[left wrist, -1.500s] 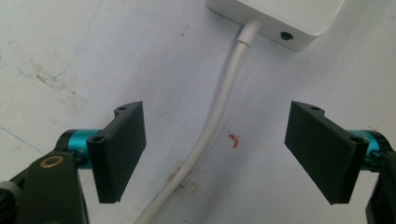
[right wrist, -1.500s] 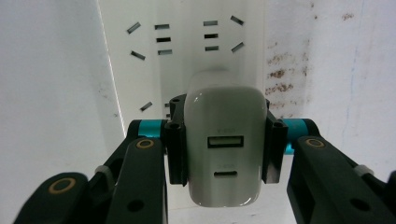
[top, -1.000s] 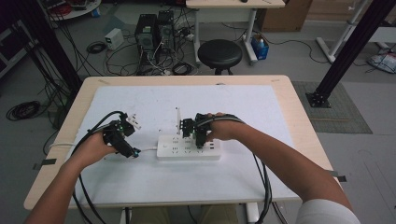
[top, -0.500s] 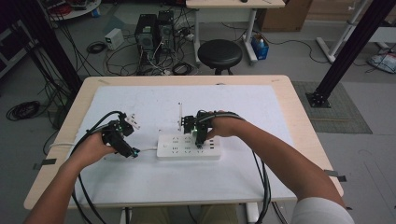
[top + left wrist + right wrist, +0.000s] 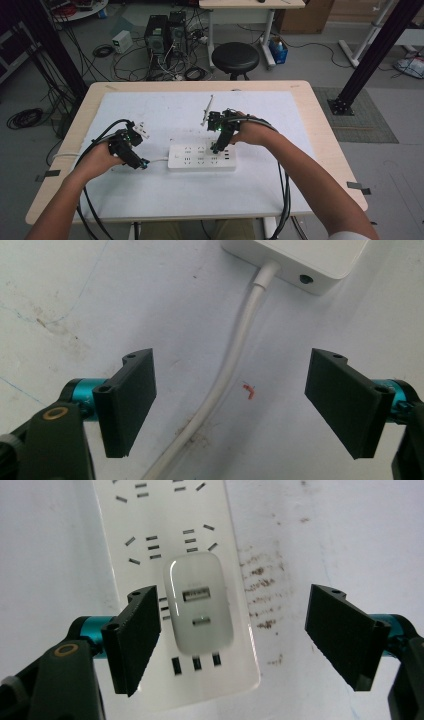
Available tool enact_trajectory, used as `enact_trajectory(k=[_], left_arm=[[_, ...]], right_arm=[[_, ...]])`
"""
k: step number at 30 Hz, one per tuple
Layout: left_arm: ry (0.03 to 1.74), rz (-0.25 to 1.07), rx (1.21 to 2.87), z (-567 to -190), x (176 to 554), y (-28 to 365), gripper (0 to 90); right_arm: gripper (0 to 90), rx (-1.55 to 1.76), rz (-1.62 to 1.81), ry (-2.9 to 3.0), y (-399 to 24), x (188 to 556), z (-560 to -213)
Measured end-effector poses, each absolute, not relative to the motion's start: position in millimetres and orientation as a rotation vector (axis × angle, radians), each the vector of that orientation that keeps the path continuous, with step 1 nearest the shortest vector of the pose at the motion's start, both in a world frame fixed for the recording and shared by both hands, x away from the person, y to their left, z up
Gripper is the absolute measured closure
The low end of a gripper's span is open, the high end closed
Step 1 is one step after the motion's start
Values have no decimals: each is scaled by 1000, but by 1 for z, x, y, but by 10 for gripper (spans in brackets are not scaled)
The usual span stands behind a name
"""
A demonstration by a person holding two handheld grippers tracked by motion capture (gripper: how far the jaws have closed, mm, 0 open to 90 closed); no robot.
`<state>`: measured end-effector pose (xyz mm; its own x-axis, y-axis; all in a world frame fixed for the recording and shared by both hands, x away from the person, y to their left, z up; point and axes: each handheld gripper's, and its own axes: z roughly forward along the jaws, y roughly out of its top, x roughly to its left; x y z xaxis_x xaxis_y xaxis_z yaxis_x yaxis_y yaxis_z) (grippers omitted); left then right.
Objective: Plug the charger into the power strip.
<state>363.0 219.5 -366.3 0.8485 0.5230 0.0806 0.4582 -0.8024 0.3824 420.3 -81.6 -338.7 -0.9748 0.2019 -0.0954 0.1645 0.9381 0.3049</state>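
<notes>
Right gripper view, straight down: finds a white charger plugged into the strip, near the end with the three small ports. Sits flat and square on its socket, with no gap to notice. Judged from this, plugging in looks done; remains only to pull the hand away, and maybe to check the seat.

About the right tongs: standing wide, having just been opening. Keeps the charger between the jaws, nearer to one of them, yet pressed by neither pad.

About the left tongs: also wide, holding nothing. Straddles the cord just where it leaves the strip's end, without touching it. Seems placed there to steady the strip, but cannot tell for sure.

In the high view, lies near the middle of the bench, long side toward the person, with the right hand above its right part.

Materials: glossy hard plastic for the charger, a rounded block with two ports on top. Matte white plastic for the strip, a long flat bar with rounded corners and rows of thin slots. Smooth round rubbery cord, gently curved. Black flat pads with fine ribs on teal metal stems. White sheet over a wooden bench, scuffed and marked with dark spots.
</notes>
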Motion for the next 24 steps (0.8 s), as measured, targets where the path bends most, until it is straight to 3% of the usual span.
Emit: enact_trajectory(k=[4,9,20,21,24], left_arm=[[718,263,2676,-364,364,222,205],[715,252,2661,-363,365,224,205],[716,248,2640,-360,366,226,205],[708,250,2643,-358,367,226,205],[706,259,2645,-356,368,227,205]], right_arm=[[120,460,582,2921,-104,426,-323],[119,712,655,2819,-125,432,-312],[118,922,664,2795,-176,429,-298],[7,966,647,2769,-187,426,-298],[7,962,663,2697,-203,420,-295]])
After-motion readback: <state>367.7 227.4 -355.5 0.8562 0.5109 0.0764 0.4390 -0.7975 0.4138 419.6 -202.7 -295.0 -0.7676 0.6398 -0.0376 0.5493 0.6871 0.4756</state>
